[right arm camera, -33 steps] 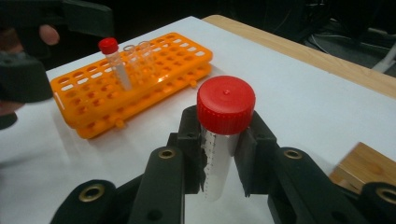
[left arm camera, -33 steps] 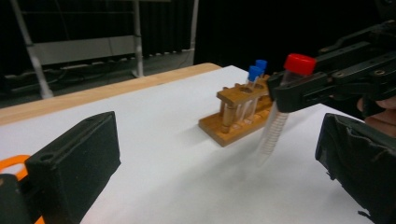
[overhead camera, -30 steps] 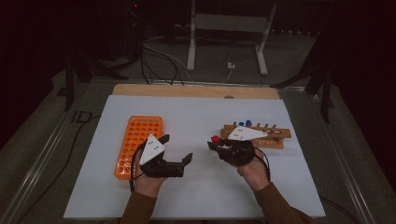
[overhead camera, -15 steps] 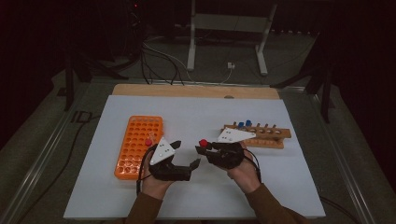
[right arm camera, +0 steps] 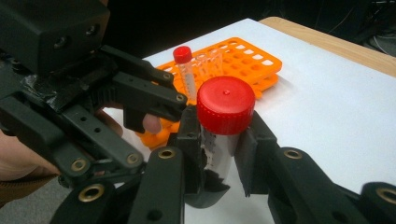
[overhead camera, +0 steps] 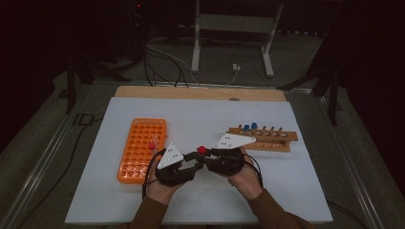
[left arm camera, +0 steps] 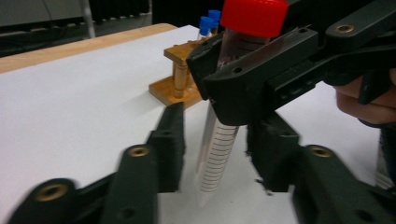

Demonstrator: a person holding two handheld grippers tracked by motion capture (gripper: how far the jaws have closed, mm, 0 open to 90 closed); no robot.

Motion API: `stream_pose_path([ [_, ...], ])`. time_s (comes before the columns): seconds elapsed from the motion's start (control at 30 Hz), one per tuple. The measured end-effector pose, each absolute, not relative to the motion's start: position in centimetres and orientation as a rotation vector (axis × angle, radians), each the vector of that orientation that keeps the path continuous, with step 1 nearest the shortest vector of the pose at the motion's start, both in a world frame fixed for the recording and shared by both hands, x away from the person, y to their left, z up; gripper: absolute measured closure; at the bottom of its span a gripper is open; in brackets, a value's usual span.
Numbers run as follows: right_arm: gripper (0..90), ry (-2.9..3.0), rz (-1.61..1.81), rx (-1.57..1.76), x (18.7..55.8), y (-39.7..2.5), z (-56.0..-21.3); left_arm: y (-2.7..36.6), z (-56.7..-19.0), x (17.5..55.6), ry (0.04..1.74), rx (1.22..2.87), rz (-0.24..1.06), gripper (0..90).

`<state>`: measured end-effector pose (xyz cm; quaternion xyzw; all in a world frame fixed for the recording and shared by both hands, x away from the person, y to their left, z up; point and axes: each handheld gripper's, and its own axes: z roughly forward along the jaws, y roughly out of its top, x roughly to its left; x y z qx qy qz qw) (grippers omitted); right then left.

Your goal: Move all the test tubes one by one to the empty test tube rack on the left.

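**A:** Your right gripper [right arm camera: 219,154] has its fingers [right arm camera: 254,154] clamped on the red-capped tube [right arm camera: 224,121], just under the cap. Your left gripper [left arm camera: 215,149] has its fingers [left arm camera: 170,144] apart, one on each side of the tube's lower part, not touching it yet.

**B:** Where is the tube?

**A:** Up in the air, upright, over the middle of the white desk [overhead camera: 200,114] near the front edge. It sits between the orange rack [overhead camera: 141,150] on the left side and the wooden rack [overhead camera: 265,138] on the right side.

**B:** So what step is this?

**A:** It looks like you are passing the tube from one gripper to the other. Next, you should close the left fingers gently on the tube. Let go with the right only when the left has a good hold, or the tube may fall.
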<state>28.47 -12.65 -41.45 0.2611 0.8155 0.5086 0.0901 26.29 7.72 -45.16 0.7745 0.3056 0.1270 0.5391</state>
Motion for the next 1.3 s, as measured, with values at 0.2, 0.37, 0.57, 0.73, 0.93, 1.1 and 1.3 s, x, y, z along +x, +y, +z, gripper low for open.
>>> stream_pose_path([
  [0.2,72.9,2.429,1.513,0.778,28.5,-12.6,-41.5,7.6,-45.2,26.2,0.702,1.849,0.281,74.6],
  [0.37,65.6,2.412,1.536,0.782,28.5,-12.9,-41.4,7.7,-45.3,26.2,0.708,1.850,0.286,75.4],
  [0.57,42.6,2.381,1.625,0.795,28.6,-13.9,-41.0,8.3,-45.4,26.4,0.740,1.846,0.309,75.6],
  [0.73,25.0,2.336,1.618,0.824,28.6,-14.8,-41.0,9.2,-45.4,26.3,0.768,1.840,0.335,75.6],
  [0.93,4.9,2.315,1.607,0.877,28.8,-15.8,-41.5,10.3,-45.2,26.3,0.789,1.826,0.359,75.5],
  [1.1,0.0,2.306,1.560,0.920,28.9,-16.7,-42.2,11.2,-44.9,26.0,0.799,1.815,0.385,75.4],
  [1.3,0.0,2.253,1.540,0.987,29.1,-18.7,-42.7,12.3,-44.7,26.0,0.824,1.789,0.410,75.4],
])
